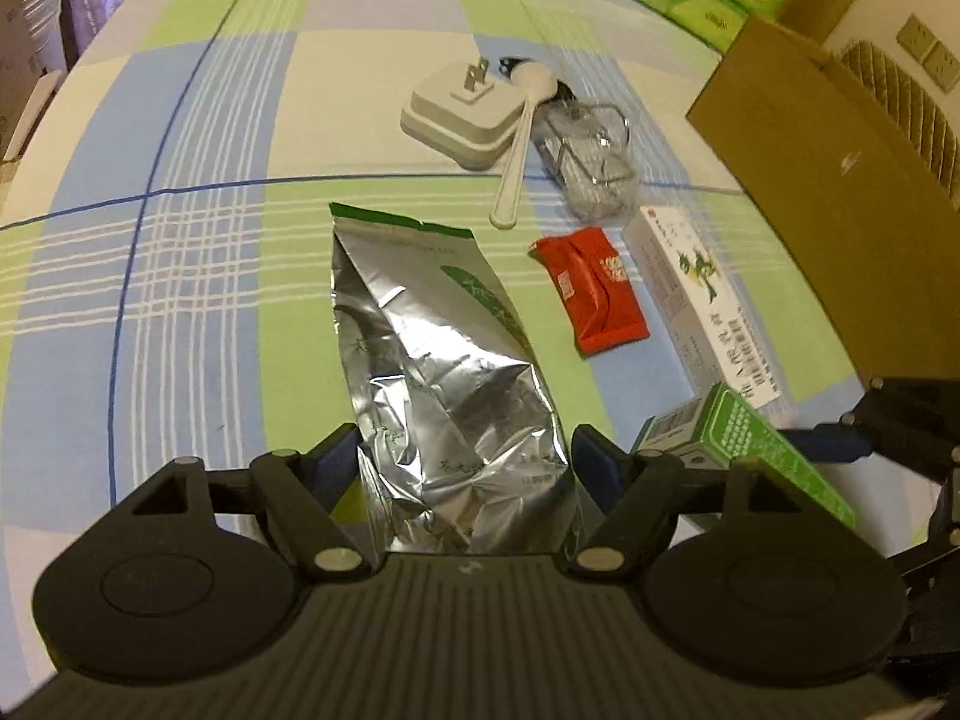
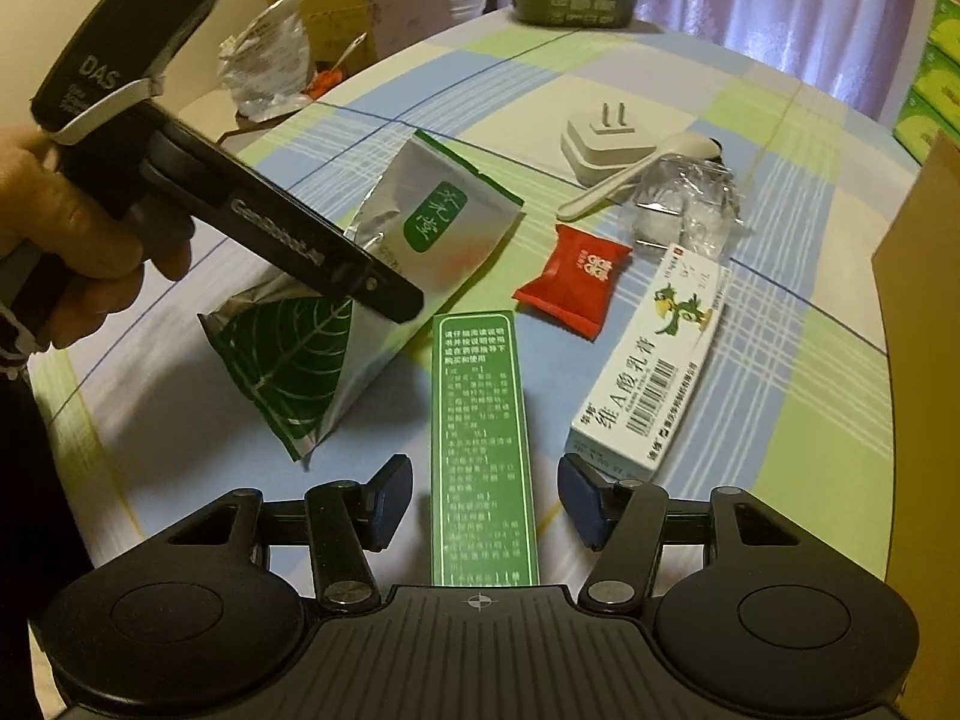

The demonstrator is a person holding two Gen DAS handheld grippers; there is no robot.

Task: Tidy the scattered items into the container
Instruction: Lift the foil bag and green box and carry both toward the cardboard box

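both claws parted, each straddling its own item on the checked cloth surface [image 1: 180, 192].
left claw [image 1: 465, 468] brackets the crinkled silver foil pouch [image 1: 432, 360]; right claw [image 2: 485, 501] brackets the long green printed carton [image 2: 480, 438], neither gripped yet, seemingly lined up so both can lift together toward the brown cardboard box [image 1: 840, 192] at the right edge, where nothing can be seen inside.
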